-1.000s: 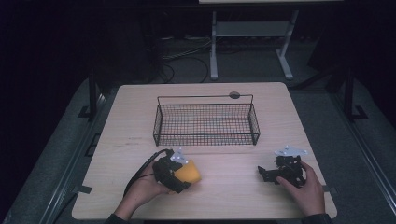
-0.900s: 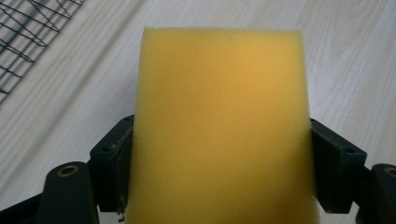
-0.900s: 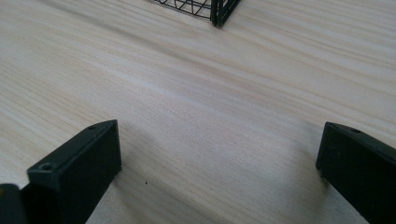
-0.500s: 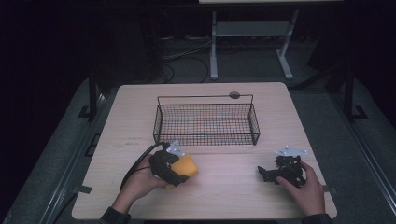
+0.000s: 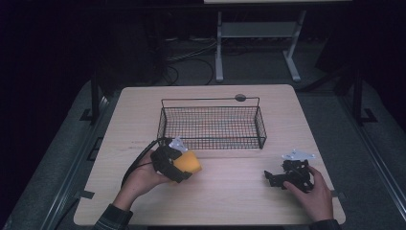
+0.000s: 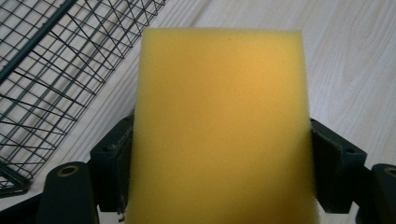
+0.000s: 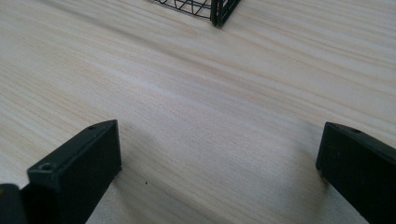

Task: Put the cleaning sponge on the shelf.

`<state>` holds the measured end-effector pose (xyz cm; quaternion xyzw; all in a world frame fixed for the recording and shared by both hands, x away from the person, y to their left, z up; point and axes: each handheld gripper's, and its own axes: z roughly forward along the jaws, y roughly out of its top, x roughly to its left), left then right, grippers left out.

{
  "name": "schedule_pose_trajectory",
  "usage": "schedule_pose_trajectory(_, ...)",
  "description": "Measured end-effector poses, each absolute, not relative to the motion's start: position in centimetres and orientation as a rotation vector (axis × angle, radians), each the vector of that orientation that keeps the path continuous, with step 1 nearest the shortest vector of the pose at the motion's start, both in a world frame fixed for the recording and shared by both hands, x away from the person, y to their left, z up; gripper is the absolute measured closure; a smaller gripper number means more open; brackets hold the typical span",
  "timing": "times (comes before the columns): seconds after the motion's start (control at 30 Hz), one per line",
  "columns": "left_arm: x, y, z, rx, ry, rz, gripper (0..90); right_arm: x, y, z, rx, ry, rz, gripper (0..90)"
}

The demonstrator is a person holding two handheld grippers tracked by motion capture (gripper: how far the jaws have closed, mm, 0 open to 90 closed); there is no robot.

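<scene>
A yellow sponge (image 5: pixel 187 163) is held in my left gripper (image 5: pixel 184 165), lifted a little above the table's front left. The left gripper view shows the sponge (image 6: pixel 219 126) squeezed between both black jaws, with the wire basket (image 6: pixel 51 70) to its left. That black wire basket (image 5: pixel 212 125) stands at the table's middle, just beyond the sponge. My right gripper (image 5: pixel 273 178) rests low at the front right in a hand, pointing left. Its jaws stand wide apart over bare wood in the right gripper view (image 7: pixel 219 154), and a basket corner (image 7: pixel 219 11) shows at the top.
The light wooden table (image 5: pixel 230 191) has a small dark round disc (image 5: pixel 240 97) near its far edge. A white stand (image 5: pixel 253 43) and cables lie on the dark floor behind. A black cable (image 5: pixel 139 160) trails from the left gripper.
My left gripper has lifted and carried the sponge slightly back and left, toward the basket's front. The right gripper has stayed put.
</scene>
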<state>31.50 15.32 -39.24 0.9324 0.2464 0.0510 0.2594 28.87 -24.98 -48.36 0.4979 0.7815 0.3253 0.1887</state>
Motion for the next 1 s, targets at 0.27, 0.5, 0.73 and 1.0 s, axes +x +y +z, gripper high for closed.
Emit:
schedule_pose_trajectory(0.27, 32.3, 15.5, -38.3, 2.536, 0.669, 0.151, 22.2, 28.9, -25.0, -48.4, 1.399, 2.198, 0.915, 0.0)
schedule_pose_trajectory(0.5, 33.2, 15.7, -37.4, 2.531, 0.683, 0.158, 22.2, 28.9, -25.0, -48.4, 1.401, 2.197, 0.915, 0.0)
schedule_pose_trajectory(0.73, 34.3, 16.0, -36.5, 2.525, 0.703, 0.172, 22.2, 28.9, -25.0, -48.4, 1.401, 2.198, 0.916, 0.0)
schedule_pose_trajectory(1.0, 35.5, 16.1, -35.8, 2.517, 0.719, 0.187, 22.2, 28.9, -25.0, -48.4, 1.399, 2.199, 0.916, 0.0)
